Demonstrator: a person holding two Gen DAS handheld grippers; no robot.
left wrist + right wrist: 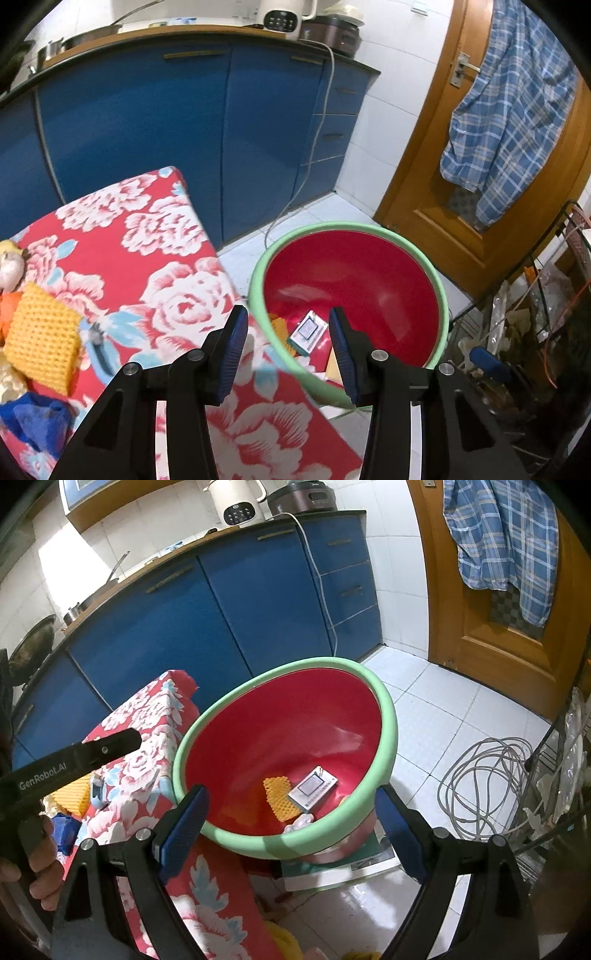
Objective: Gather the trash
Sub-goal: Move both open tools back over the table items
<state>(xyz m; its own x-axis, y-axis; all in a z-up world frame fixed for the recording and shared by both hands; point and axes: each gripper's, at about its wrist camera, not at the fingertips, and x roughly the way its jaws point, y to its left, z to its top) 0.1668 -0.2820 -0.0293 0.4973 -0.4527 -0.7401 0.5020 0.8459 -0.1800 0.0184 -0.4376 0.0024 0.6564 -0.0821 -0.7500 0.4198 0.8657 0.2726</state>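
Observation:
A red basin with a green rim (441, 295) (388, 716) stands beside the table covered in red floral cloth (147, 258) (147, 786). Inside the basin lie a small white box (308, 332) (312, 786) and a yellow foam net (280, 797). My left gripper (288, 343) hovers open over the basin's near rim, with nothing between its pads. My right gripper (291, 812) is wide open above the basin's near edge, holding nothing. On the cloth lie another yellow foam net (40, 339), a blue crumpled piece (33, 413) and a pale round object (11, 266).
Blue cabinets (147, 110) run behind the table. A wooden door (424, 184) with a plaid shirt (509, 110) is at the right. A cable coil (484, 786) lies on the tiled floor, a wire rack (535, 314) stands at the right, and a booklet (332, 871) sits under the basin.

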